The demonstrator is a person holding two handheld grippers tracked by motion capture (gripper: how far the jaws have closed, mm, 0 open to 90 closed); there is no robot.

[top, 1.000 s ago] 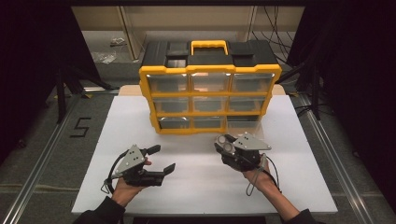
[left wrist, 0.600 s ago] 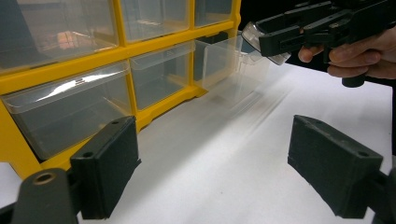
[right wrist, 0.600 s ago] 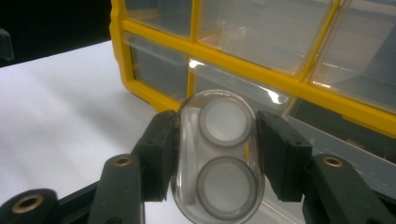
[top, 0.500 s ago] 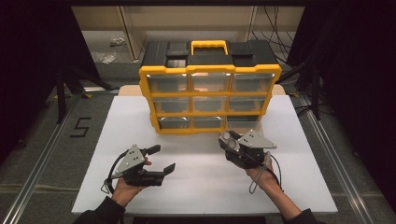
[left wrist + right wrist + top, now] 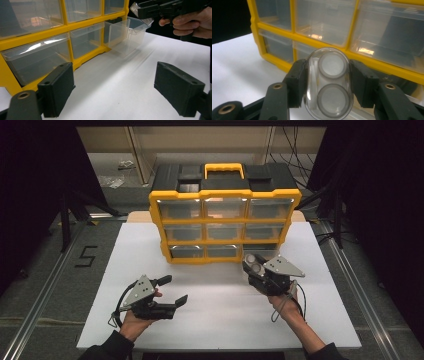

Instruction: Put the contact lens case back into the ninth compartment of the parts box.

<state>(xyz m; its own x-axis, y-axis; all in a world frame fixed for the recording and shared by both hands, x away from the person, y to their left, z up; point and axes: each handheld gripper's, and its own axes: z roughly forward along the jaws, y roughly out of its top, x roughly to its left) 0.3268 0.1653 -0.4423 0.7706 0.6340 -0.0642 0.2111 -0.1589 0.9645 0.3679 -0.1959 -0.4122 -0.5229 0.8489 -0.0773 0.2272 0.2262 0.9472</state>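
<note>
Pinching a small clear plastic capsule [image 5: 328, 83] with two round white discs inside, the right claw [image 5: 254, 265] hovers just in front of the lower right corner of the yellow-framed storage cabinet with clear plastic drawers [image 5: 225, 225] that stands on the white surface [image 5: 220, 320]. The bottom right clear drawer [image 5: 126, 35] is pulled out toward the person, and the capsule sits above its open mouth, apparently about to go in. The left claw [image 5: 175, 290] rests low near the front left of the surface, jaws spread wide and holding nothing, well apart from the cabinet. The grip on the capsule looks narrow: the jaws press its smooth rounded sides, so a slight twist or a squeeze that eases too soon could let it slip and bounce off the drawer rim onto the surface. A release made too far forward could also land it behind or beside the drawer, or nudge the light drawer askew.
</note>
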